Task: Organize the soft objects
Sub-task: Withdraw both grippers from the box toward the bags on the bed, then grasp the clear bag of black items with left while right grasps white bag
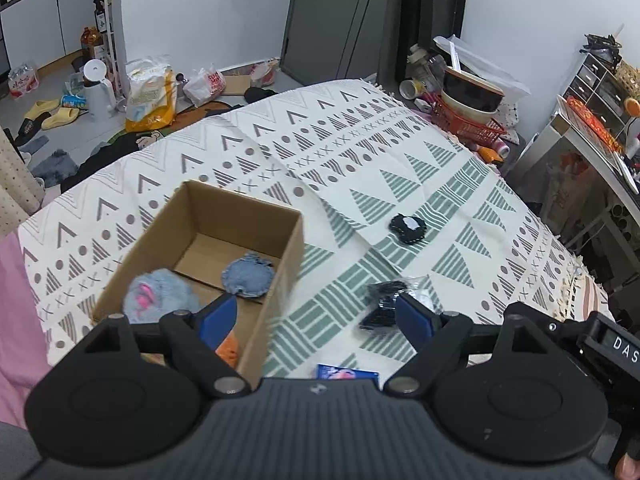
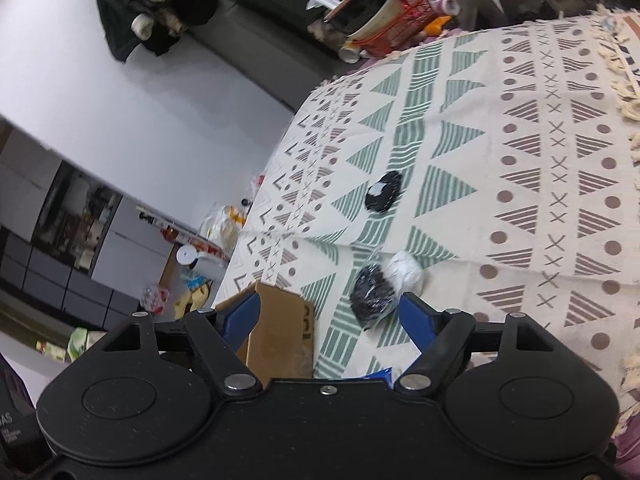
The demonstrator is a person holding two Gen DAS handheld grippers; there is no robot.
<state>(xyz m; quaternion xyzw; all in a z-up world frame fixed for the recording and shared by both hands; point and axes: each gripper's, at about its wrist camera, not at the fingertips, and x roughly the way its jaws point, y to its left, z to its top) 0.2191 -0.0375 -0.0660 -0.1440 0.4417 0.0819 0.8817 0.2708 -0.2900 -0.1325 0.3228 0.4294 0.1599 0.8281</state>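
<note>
Your cream cloth with green and brown triangle print (image 1: 400,168) covers the desk as the sorting surface, and on it the open brown cardboard box (image 1: 280,248) stands as the collecting bin. It holds a fluffy grey-blue plush with pink marks (image 1: 158,294), a round blue denim pad (image 1: 248,276) and something orange (image 1: 229,350). Still outside, well apart from the box, lies a flat black felt pad with a white patch (image 1: 407,228); nearer you sits a crinkly plastic-wrapped black bundle (image 2: 372,300), touching a white soft ball (image 2: 405,270). Your left claw (image 1: 316,316) hangs spread and empty over the box's wall; your right claw (image 2: 326,312) is likewise spread, the bundle just ahead.
</note>
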